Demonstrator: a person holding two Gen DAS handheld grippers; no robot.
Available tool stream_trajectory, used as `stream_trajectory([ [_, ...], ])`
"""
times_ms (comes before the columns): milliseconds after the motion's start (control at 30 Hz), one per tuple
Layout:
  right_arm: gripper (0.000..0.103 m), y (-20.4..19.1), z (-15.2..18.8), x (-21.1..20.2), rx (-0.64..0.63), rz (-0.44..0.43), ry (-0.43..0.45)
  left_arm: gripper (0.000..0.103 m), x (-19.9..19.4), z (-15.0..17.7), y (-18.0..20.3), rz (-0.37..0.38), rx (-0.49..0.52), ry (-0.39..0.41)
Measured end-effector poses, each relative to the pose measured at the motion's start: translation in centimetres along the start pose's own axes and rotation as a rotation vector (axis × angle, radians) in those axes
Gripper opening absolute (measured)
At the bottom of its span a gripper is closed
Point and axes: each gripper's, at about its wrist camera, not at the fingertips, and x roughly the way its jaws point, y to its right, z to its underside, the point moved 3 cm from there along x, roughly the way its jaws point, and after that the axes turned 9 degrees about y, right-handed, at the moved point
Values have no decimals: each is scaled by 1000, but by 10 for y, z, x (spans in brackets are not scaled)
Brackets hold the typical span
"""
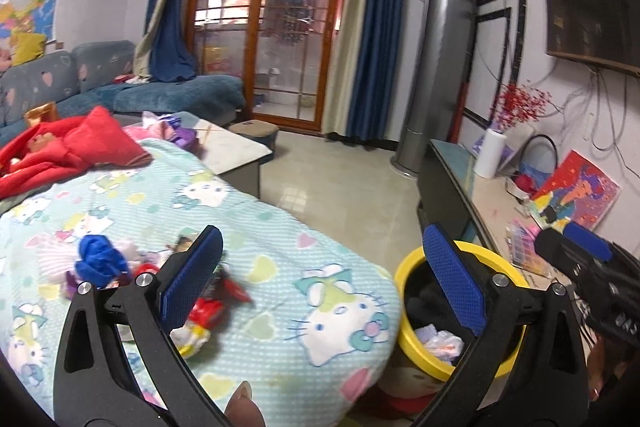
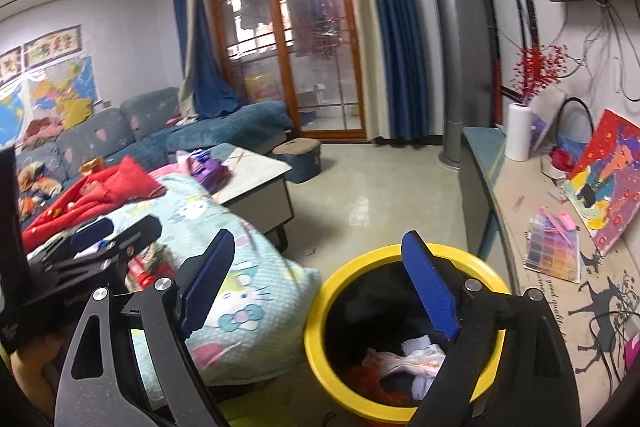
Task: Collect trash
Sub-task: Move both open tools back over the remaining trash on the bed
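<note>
A yellow-rimmed trash bin (image 2: 320, 331) with a black liner stands on the floor beside the table; white crumpled wrappers (image 2: 404, 359) lie inside. It also shows in the left wrist view (image 1: 408, 331). My right gripper (image 2: 320, 291) is open and empty, held just above the bin's rim. My left gripper (image 1: 324, 275) is open and empty, above the Hello Kitty blanket (image 1: 280, 287). Red wrappers (image 1: 216, 303), a blue crumpled piece (image 1: 98, 259) and other litter lie on the blanket by the left finger.
A red cloth (image 1: 72, 147) lies at the blanket's far end. A coffee table (image 2: 256, 175), a sofa (image 2: 120, 135) and a footstool (image 2: 300, 155) stand behind. A TV cabinet (image 2: 560, 267) with a painting, bead box and paper roll runs along the right.
</note>
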Motion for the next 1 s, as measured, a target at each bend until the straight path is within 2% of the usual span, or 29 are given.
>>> stream_trajectory([
  [567, 83, -73, 12, 7, -108, -182, -59, 92, -15, -9, -74, -157, -104, 33],
  [1000, 83, -124, 25, 21, -136, -294, -143, 92, -24, -13, -131, -265, -180, 35],
])
